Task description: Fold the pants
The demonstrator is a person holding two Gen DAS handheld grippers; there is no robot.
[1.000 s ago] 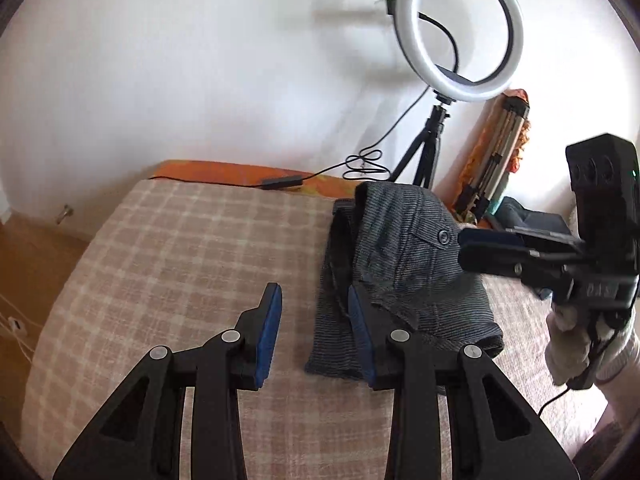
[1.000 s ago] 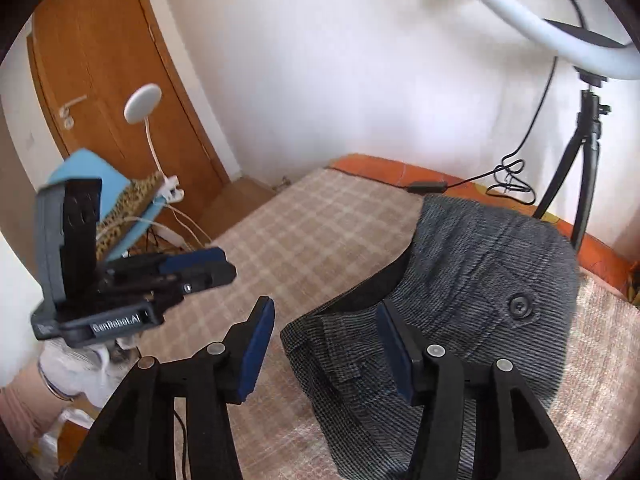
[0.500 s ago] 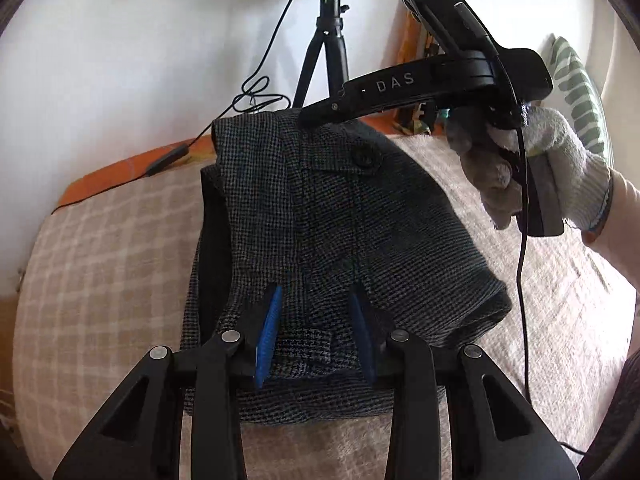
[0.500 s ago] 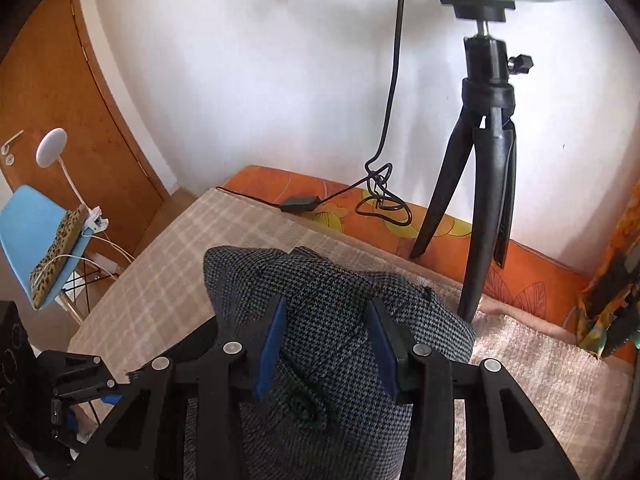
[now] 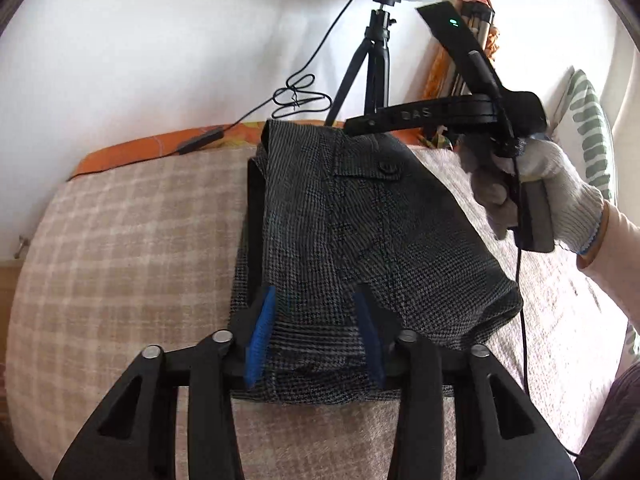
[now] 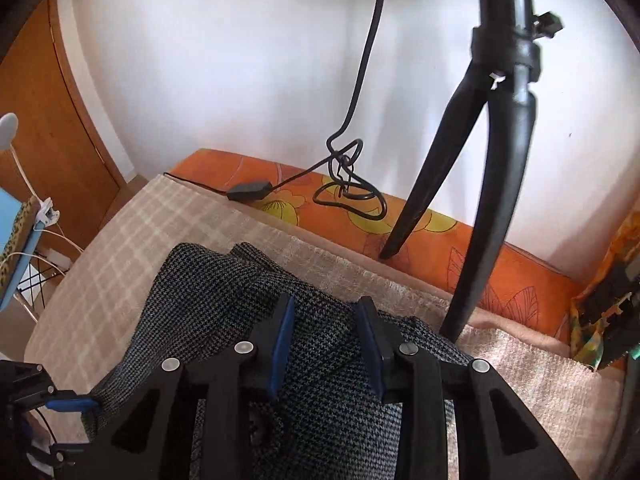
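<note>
Most of the folding looks done, as a judgement from how the cloth lies: the pants (image 5: 360,240) form a compact, layered bundle in the middle of the left wrist frame, on the checked blanket (image 5: 132,248) covering the bed, with a buttoned pocket flap facing up toward the upper centre. Left gripper (image 5: 316,334), at bottom centre of its view, has its fingers parted over the near edge of the bundle; its jaws have just been opening, the cloth lies between them, and the blue pads do not appear to press on it. Right gripper (image 6: 326,344), bottom centre of its own view, straddles the far end of the pants (image 6: 224,300) near the tripod (image 6: 492,152); its fingers are partly apart with fabric humped between them, but whether the pads pinch that fabric I cannot tell. In the left wrist view it is held by a gloved hand (image 5: 540,192) at the right. What seems left: at most one more fold or a squaring-up, since the lower right corner bulges and the left side shows a dark inner layer.
</note>
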